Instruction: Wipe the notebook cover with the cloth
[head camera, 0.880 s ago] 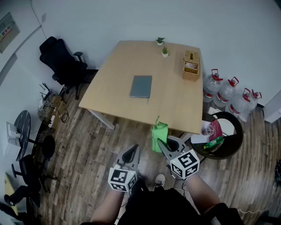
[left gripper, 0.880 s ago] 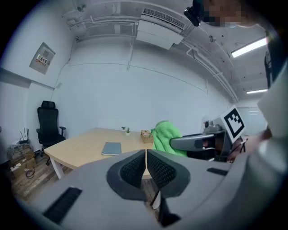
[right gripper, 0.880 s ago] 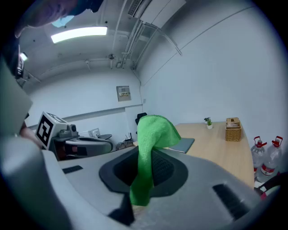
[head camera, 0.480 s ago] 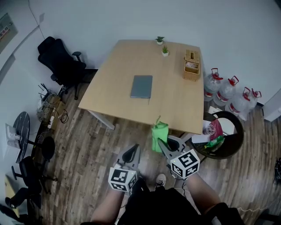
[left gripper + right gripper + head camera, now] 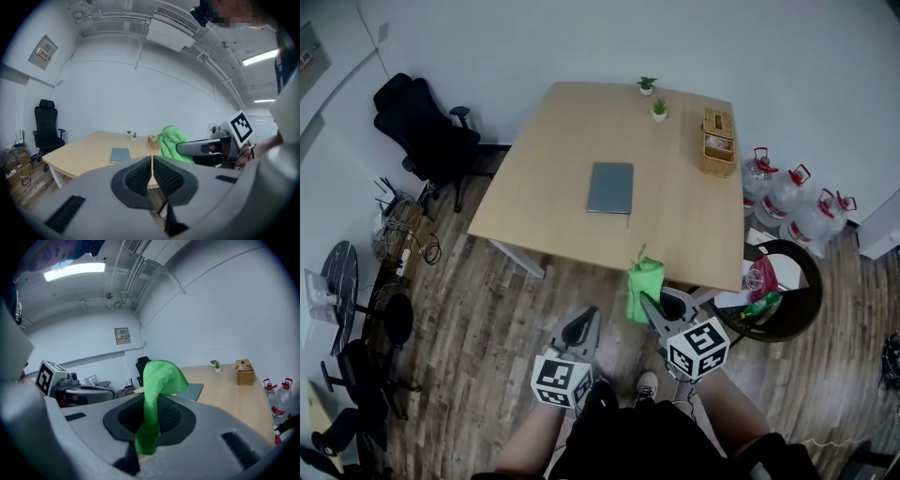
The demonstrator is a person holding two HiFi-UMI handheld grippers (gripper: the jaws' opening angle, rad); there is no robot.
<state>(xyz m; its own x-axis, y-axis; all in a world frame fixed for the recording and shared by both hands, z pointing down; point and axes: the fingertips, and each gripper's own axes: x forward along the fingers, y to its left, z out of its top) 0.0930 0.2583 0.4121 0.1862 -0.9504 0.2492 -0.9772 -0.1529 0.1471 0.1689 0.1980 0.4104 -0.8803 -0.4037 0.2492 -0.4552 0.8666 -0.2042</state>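
A grey notebook (image 5: 610, 187) lies flat near the middle of the light wooden table (image 5: 544, 178); it also shows in the left gripper view (image 5: 120, 154) and, partly behind the cloth, in the right gripper view (image 5: 193, 391). My right gripper (image 5: 645, 302) is shut on a green cloth (image 5: 641, 286), which stands up from the jaws and droops (image 5: 157, 385). It hovers over the floor just short of the table's near edge. My left gripper (image 5: 587, 321) is shut with nothing in it (image 5: 152, 174), to the left of the right one. The cloth (image 5: 174, 142) shows to its right.
On the table's far side stand two small potted plants (image 5: 652, 97) and a wicker basket (image 5: 718, 141). Water jugs (image 5: 795, 208) and a round dark bin (image 5: 780, 291) are to the right. A black office chair (image 5: 420, 127) stands at the left, cables and stools beyond.
The whole view has shifted slightly; the table and notebook sit a little further right in the head view. Both grippers hold nearly the same places, the cloth still gripped.
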